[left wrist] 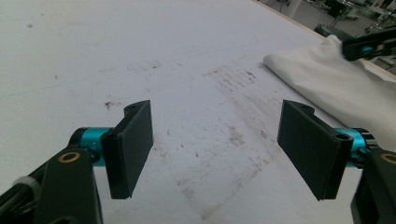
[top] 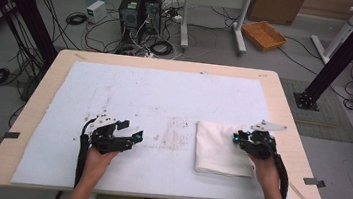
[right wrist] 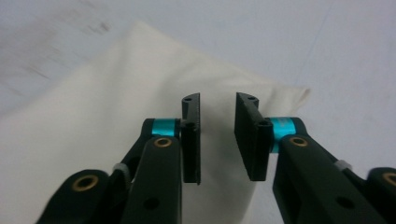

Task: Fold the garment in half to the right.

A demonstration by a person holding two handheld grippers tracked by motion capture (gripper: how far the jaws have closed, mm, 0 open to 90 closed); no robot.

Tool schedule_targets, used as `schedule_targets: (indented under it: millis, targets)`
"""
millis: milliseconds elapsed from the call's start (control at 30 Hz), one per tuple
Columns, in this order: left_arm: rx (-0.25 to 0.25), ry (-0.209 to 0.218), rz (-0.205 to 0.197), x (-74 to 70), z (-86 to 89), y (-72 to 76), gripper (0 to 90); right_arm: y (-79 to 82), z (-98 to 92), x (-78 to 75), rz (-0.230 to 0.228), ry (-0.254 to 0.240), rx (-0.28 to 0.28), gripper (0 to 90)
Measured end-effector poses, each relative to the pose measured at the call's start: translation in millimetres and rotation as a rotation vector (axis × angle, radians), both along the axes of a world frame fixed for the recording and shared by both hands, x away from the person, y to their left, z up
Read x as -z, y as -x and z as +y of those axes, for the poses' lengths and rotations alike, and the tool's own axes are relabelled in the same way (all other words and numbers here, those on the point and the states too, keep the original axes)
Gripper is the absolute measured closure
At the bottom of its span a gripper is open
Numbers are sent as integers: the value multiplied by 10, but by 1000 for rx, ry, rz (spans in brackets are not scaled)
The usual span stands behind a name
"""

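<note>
The folded white cloth point(top: 219, 148) is lying flat on the right part of the white mat point(top: 154, 102), near the front edge of the table point(top: 286, 92) and just to the right of a patch of brown stains point(top: 175, 137). The right gripper point(top: 238, 137) is hanging over the far right part of this cloth, close to its upper right corner, and the person's right hand point(top: 266, 171) is holding it from the right edge of the cloth. In the right gripper view the two black jaws are standing only a little apart, with a narrow gap between them, and the cloth point(right wrist: 93, 140) is showing below and behind them; nothing is sitting between the pads, so they are not pressing on the fabric. The left gripper point(top: 136, 136) is resting well apart from the cloth, on the other side of the stains, pointing to the right toward it. In the left gripper view its jaws are standing wide apart over the bare stained mat point(left wrist: 140, 56), and the cloth point(left wrist: 327, 79) is lying farther off at the upper right.
</note>
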State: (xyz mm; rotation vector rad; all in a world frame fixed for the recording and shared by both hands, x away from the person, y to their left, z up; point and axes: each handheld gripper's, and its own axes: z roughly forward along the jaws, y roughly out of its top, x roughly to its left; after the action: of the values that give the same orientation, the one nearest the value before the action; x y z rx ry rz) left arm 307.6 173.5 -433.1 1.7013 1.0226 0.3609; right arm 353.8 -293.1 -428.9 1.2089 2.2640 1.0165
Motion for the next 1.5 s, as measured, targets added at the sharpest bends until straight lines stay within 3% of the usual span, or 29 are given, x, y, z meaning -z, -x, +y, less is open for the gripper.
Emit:
schedule_targets:
  millis: [33,67,100,133,167,200,233,300,367,467,567,700,800,867,900,933,1033,1133,1167,1233,1400,1500]
  targets:
    - [-3,1,2,3,7,-1,269,-70,15,58,30,35,8,758]
    - [-6,0,1,5,17,-3,269,-106,6,86,34,36,20,778]
    - [-8,4,3,6,26,-1,269,-110,-10,58,19,88,77,767]
    - [-7,5,1,7,36,2,269,-110,-10,58,19,88,77,767]
    - [-8,1,2,6,42,8,269,-104,-26,62,5,108,93,692]
    - [-10,2,3,7,45,16,269,-104,-51,74,-4,105,108,621]
    - [-8,0,0,7,51,23,269,-86,-116,77,-27,68,117,598]
    - [-8,1,-6,4,54,42,269,-58,-146,59,-39,49,123,588]
    - [-4,3,-9,0,56,50,269,20,-206,-16,-86,-2,122,497]
    - [1,-3,-24,-15,62,55,269,143,-277,-128,-155,-82,84,305]
    - [11,-6,-54,-53,66,57,250,266,-308,-160,-199,-102,6,204]
    - [19,-20,-76,-89,104,82,250,417,-324,-175,-211,-127,-54,204]
    - [11,-5,-81,-89,159,97,250,507,-259,-213,-198,-143,-88,208]
    - [5,5,-79,-88,179,100,250,522,-229,-220,-193,-144,-97,232]
    - [1,13,-80,-86,194,99,250,542,-164,-228,-181,-149,-125,288]
    - [0,14,-79,-85,193,97,249,578,50,-199,-166,-125,-198,310]
    - [1,12,-79,-79,189,91,249,600,412,-104,-131,-13,-279,286]
    - [5,13,-81,-82,196,93,250,564,627,28,-69,141,-306,277]
    - [2,18,-81,-82,196,94,250,556,640,52,-52,150,-309,276]
    - [-2,17,-82,-80,200,91,250,560,576,8,-71,106,-298,268]
    - [2,19,-82,-80,196,93,249,564,252,-187,-167,-68,-185,211]
    - [0,17,-88,-81,201,93,250,539,76,-232,-199,-100,-124,211]
